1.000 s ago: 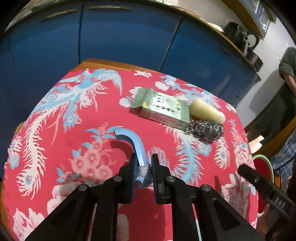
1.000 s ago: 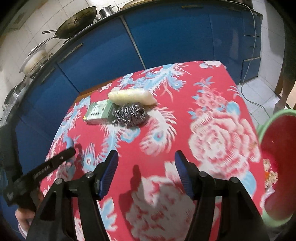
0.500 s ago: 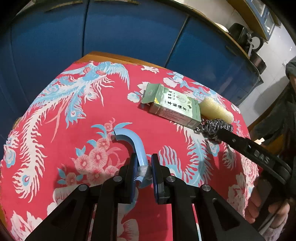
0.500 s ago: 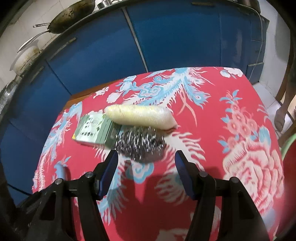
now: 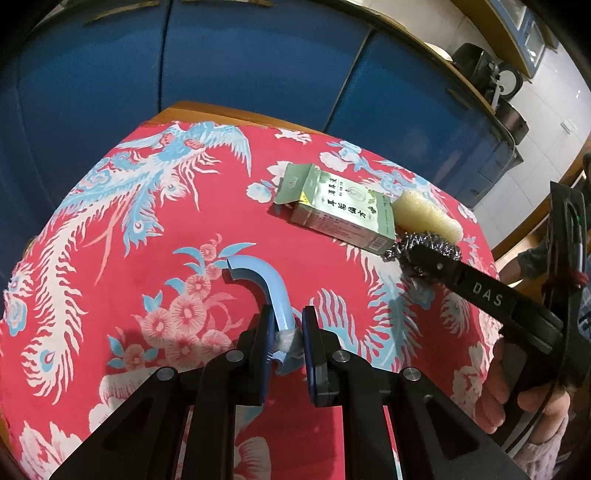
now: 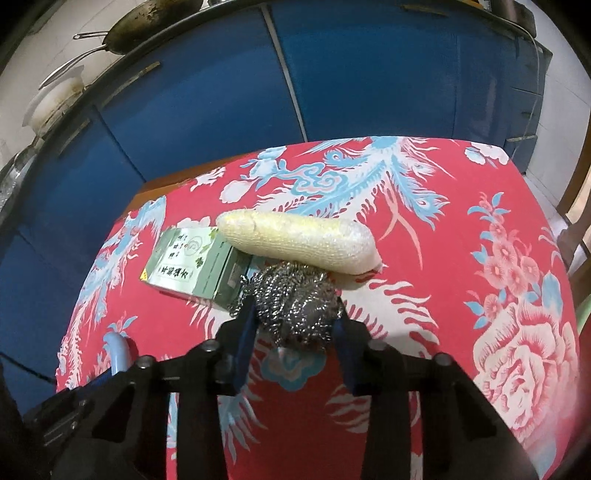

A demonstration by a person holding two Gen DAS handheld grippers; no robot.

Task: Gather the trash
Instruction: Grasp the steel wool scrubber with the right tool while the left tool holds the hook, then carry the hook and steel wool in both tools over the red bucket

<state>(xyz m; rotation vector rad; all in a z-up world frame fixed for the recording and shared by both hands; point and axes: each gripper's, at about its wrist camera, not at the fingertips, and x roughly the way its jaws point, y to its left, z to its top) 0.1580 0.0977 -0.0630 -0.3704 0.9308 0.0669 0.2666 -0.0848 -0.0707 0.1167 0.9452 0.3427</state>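
My left gripper (image 5: 289,325) is shut on a curved light-blue plastic piece (image 5: 264,280) whose far end rests on the red flowered tablecloth (image 5: 147,258). My right gripper (image 6: 293,314) is open, its jaws on either side of a steel wool scrubber (image 6: 295,302); it also shows in the left wrist view (image 5: 417,254). A green carton (image 6: 188,264) lies just left of the scrubber and a yellow sponge (image 6: 295,240) just behind it. The blue piece shows at the lower left of the right wrist view (image 6: 118,350).
Blue cabinet doors (image 5: 240,66) stand behind the table. A wok (image 6: 147,22) and pots sit on the counter above. A green rim (image 6: 583,317) shows at the right edge. A person's hand (image 5: 532,398) holds the right gripper.
My right gripper moved forward across the cloth to the steel wool, which now sits between its jaws. My left gripper kept its hold on the blue piece and hardly moved.
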